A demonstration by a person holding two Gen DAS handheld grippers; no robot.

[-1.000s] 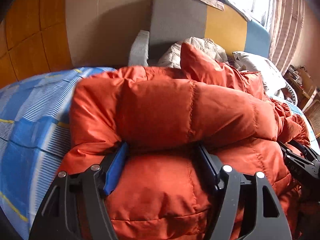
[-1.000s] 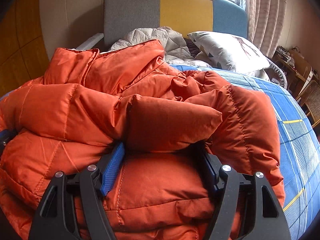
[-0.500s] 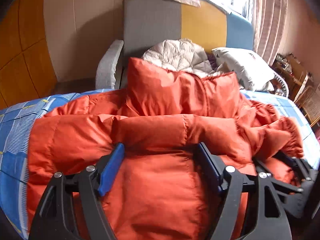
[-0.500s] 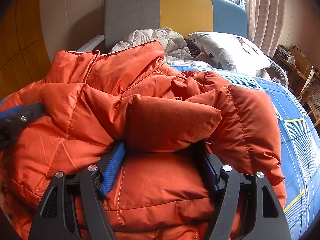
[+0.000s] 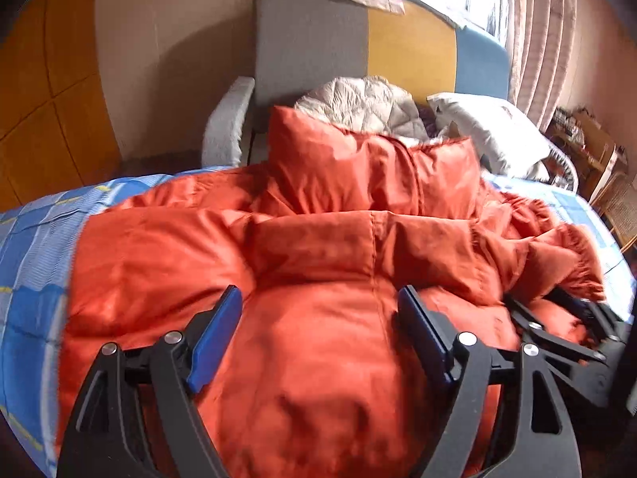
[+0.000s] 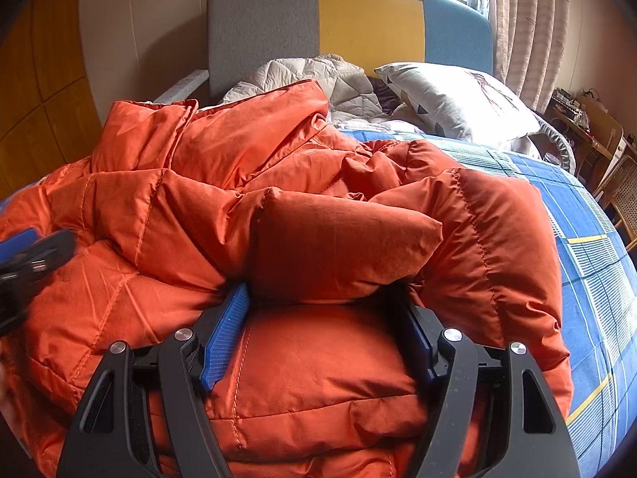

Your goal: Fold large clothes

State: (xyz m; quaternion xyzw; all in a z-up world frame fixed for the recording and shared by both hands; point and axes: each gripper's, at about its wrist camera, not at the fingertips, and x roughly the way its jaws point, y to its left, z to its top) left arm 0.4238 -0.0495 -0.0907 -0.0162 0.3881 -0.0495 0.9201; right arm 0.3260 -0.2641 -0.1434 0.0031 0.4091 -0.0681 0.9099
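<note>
A puffy orange down jacket [image 5: 318, 239] lies bunched on the bed, collar toward the headboard. My left gripper [image 5: 318, 302] hovers just above its near panel. Its jaws are opening, both blue pads are bare, and the fabric below them is not pinched. In the right wrist view, my right gripper [image 6: 320, 294] is shut on a thick rolled fold of the jacket [image 6: 338, 239], with its fingertips buried under the fold. The right gripper [image 5: 569, 326] also shows at the right edge of the left wrist view. The left gripper [image 6: 36, 255] shows blurred at the far left of the right wrist view.
The bed has a blue checked sheet [image 6: 589, 279] and a grey, yellow and blue headboard [image 6: 358, 28]. A pale quilted garment [image 5: 358, 103] and a white pillow [image 6: 458, 99] lie near the headboard. Curtains, a desk and a wicker chair [image 6: 625, 195] stand on the right.
The left gripper's tips came out from under the jacket fold, its jaws widened, and it drew back and swung right. The fold settled flatter. The right gripper kept still on its fold.
</note>
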